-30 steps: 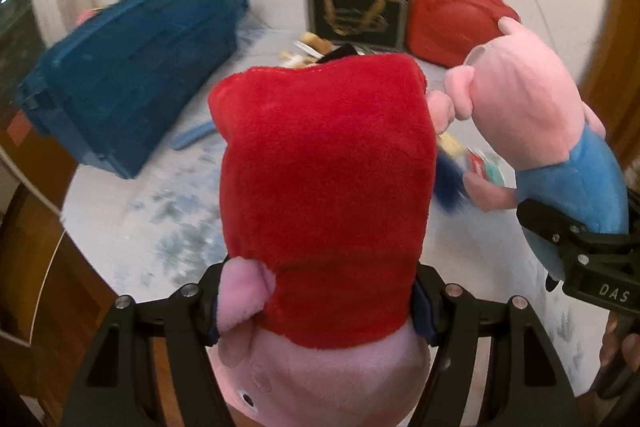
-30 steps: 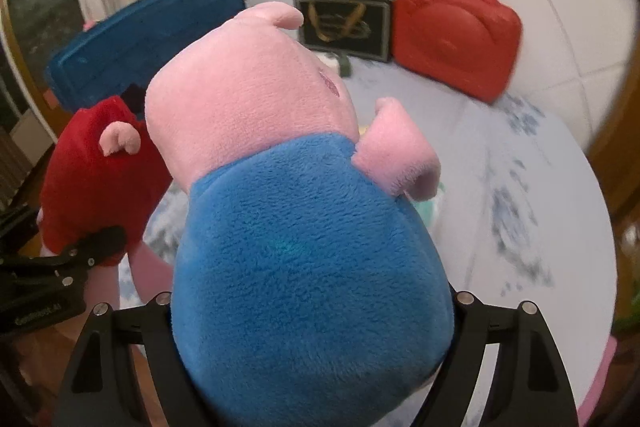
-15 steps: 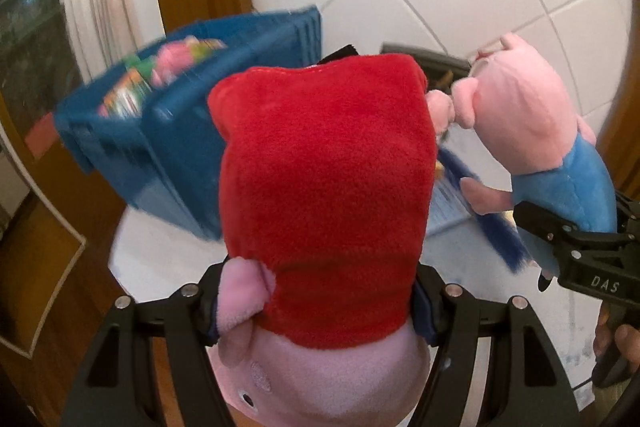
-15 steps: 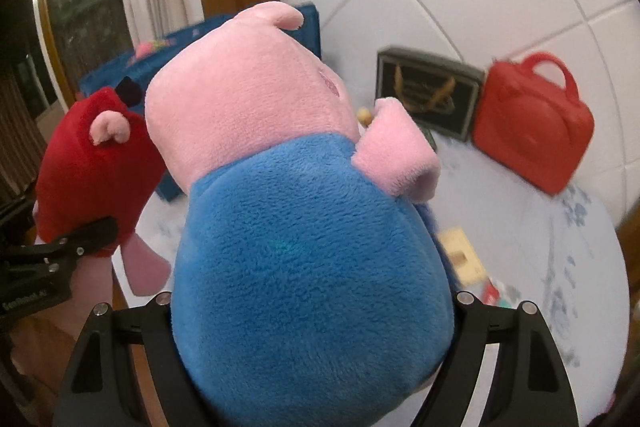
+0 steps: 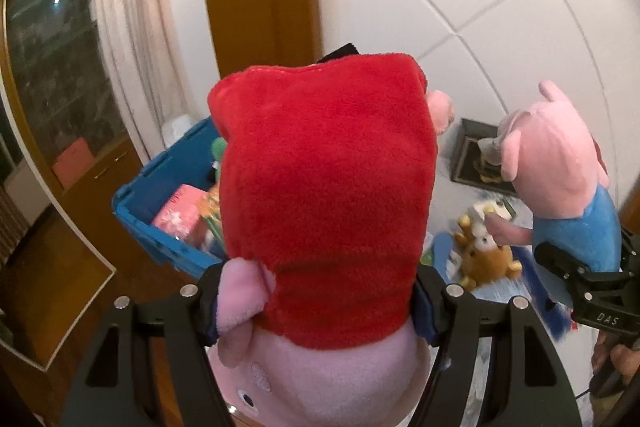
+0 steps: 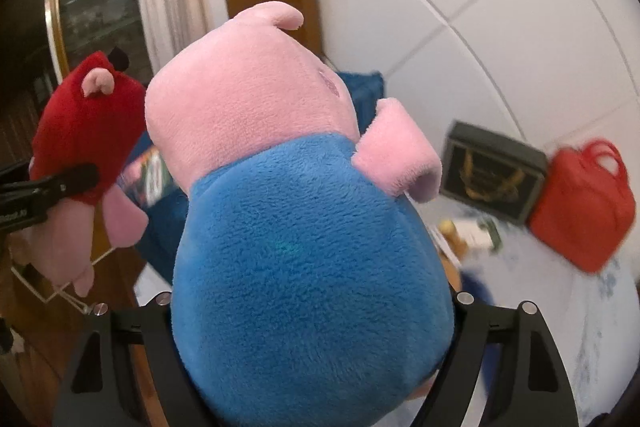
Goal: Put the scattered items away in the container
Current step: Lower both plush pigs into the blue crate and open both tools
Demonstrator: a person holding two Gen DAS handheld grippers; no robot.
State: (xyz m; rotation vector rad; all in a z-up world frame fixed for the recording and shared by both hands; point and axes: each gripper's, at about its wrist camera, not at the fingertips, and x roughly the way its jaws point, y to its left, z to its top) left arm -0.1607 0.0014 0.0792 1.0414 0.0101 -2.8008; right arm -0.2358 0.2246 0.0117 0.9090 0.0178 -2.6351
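Note:
My left gripper (image 5: 316, 311) is shut on a pink pig plush in a red dress (image 5: 324, 195), held up in the air. My right gripper (image 6: 312, 331) is shut on a pink pig plush in a blue shirt (image 6: 304, 235), also lifted. Each plush shows in the other view: the blue one (image 5: 560, 171) at the right, the red one (image 6: 84, 143) at the left. The blue container (image 5: 160, 227) sits below and behind the red plush, with several items inside. It also shows behind the blue plush in the right wrist view (image 6: 360, 95).
On the white table (image 6: 560, 307) lie a brown plush toy (image 5: 484, 255) and small loose items. A dark box (image 6: 492, 171) and a red bag (image 6: 584, 203) stand against the tiled wall. A wooden cabinet (image 5: 68, 187) is at the left.
Both grippers have risen and swung left with their plushes. The blue container's open top with its contents now shows below the red plush.

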